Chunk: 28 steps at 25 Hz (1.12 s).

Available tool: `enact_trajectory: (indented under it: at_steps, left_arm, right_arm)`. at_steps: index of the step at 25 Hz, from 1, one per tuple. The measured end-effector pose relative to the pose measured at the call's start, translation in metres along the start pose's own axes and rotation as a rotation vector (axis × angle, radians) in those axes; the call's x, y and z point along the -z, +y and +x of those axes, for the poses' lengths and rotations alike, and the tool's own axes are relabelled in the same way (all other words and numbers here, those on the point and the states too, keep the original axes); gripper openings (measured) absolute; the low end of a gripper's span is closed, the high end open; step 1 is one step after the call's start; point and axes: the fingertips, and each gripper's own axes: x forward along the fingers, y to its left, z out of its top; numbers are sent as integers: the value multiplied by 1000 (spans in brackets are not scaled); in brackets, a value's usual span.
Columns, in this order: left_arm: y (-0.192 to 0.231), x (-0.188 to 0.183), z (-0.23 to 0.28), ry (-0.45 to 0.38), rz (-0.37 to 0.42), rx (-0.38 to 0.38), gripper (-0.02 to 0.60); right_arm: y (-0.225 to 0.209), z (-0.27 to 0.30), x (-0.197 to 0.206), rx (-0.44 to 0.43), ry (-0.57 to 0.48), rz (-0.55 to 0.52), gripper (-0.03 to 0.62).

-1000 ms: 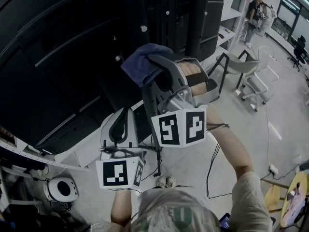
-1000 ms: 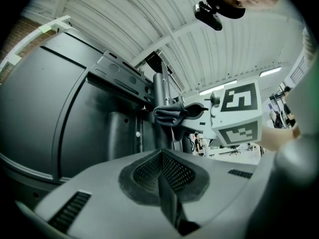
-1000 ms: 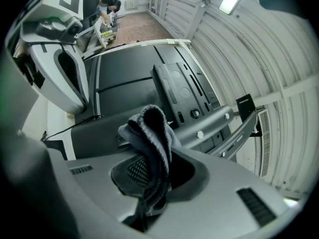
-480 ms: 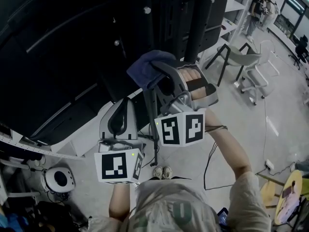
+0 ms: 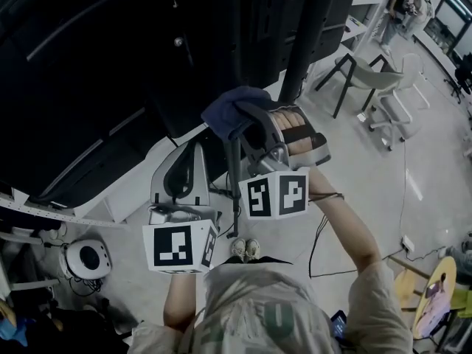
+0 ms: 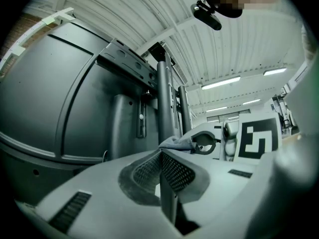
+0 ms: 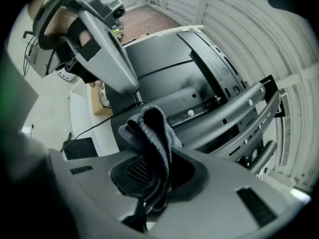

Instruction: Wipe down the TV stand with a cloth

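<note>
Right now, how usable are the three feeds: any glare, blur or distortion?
Head view: dim, heavy fisheye, the TV's back nearly black with little detail. Left gripper view: ceiling lights bright against a dark foreground, right edge blurred. Right gripper view: cloth sharp, corners vignetted black.

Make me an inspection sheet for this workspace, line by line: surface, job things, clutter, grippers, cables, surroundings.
Surface: TV stand, black posts and brackets; dirt cannot be judged.
Job's things: blue cloth, bunched and clamped in the right gripper; contact with the stand cannot be told.
Clutter: round white device on the floor at the left.
Grippers: right gripper shut on the cloth; left gripper shut, with nothing between its jaws.
Cables: black cable loose on the floor, near a power strip.
Surroundings: chair and a standing person at the far right.
</note>
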Motion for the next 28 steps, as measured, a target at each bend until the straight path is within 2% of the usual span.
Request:
enact_trajectory:
  at_steps: [12, 18, 28]
  left_arm:
    - [0, 22, 1, 31, -16, -3, 14]
    - [7, 43, 2, 81, -17, -24, 15]
    - [6, 68, 2, 114, -26, -21, 15]
  right_arm:
    - [62, 7, 26, -104, 53, 32, 56]
    - [91, 10, 38, -145, 72, 48, 57]
    - [139, 14, 57, -236, 114, 49, 56]
